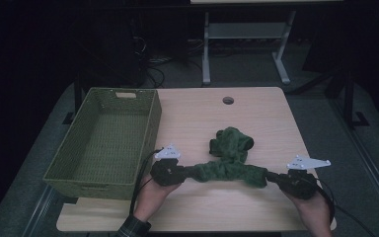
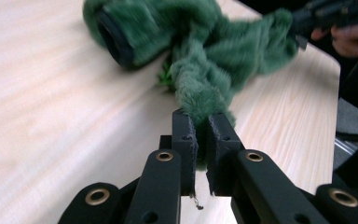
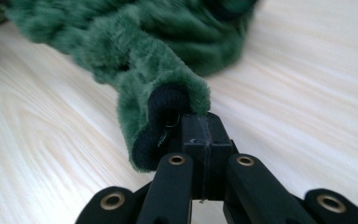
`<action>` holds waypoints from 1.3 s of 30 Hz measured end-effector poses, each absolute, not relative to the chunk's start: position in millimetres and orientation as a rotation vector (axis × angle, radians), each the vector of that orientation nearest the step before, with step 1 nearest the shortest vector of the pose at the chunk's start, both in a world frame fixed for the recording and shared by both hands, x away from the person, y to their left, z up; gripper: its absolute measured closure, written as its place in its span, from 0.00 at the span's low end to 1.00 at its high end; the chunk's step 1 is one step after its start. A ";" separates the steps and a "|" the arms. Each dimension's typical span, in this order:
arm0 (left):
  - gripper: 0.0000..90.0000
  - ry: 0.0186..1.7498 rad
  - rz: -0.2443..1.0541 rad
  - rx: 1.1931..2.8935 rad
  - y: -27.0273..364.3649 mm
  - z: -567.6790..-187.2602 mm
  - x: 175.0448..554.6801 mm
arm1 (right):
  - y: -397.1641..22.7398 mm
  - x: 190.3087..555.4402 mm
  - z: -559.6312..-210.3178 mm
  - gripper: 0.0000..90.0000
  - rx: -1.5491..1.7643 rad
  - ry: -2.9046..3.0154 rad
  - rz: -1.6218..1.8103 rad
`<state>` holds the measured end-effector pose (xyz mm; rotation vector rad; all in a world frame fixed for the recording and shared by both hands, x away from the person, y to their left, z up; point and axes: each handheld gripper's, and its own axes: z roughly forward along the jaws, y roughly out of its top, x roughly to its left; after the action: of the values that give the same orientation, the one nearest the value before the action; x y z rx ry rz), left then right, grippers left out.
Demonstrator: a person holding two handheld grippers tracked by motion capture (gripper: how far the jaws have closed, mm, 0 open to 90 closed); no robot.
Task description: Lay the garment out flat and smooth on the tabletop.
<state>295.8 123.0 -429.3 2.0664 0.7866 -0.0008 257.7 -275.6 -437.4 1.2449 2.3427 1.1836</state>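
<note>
The green fuzzy garment [image 1: 229,158] lies on the tabletop, toward the near edge and a little right of the middle. One bunched part sits farther from the person, and a long twisted part runs across between the two grippers.

The left gripper [image 1: 180,173] holds one end of this long part; in the left gripper view its jaws are almost together, with green pile [image 2: 205,100] pinched between them. The right gripper [image 1: 276,178] holds the other end; in the right gripper view its jaws are pressed fully together on the edge of a dark ribbed cuff [image 3: 165,109].

I judge that the step in hand is to stretch the garment out between both hands, probably before folding it or putting it in the woven basket [image 1: 106,140] at the left edge of the tabletop. The next move asks for both grips to stay firm while the hands go apart or lift together, so the bunched part can unroll.

The high view gives the whole layout and the basket. The gripper views are blurred, but they show the dark cuffs and the exact bite of the jaws.
</note>
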 end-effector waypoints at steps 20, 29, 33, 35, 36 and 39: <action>0.92 0.767 0.105 2.094 118.2 -412.3 286.0 | -286.2 255.3 -430.8 0.98 1.229 2.272 1.203; 0.98 0.719 0.097 2.200 83.8 -440.5 301.4 | -254.9 264.1 -441.1 1.00 1.139 2.398 1.154; 0.98 0.744 0.110 2.272 75.6 -457.2 311.3 | -252.4 275.2 -456.1 1.00 1.171 2.445 1.048; 0.99 0.750 0.104 2.286 74.4 -462.4 313.0 | -254.1 278.9 -460.8 1.00 1.194 2.463 1.028; 1.00 0.751 0.098 2.283 74.5 -463.1 312.4 | -254.8 280.2 -463.4 1.00 1.211 2.477 1.018; 1.00 0.742 0.090 2.293 75.7 -462.5 309.4 | -255.0 278.0 -464.8 1.00 1.229 2.490 1.019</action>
<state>309.4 75.7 -462.5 2.2931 0.7420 0.0901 278.0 -255.0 -464.8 1.2288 2.4905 1.0187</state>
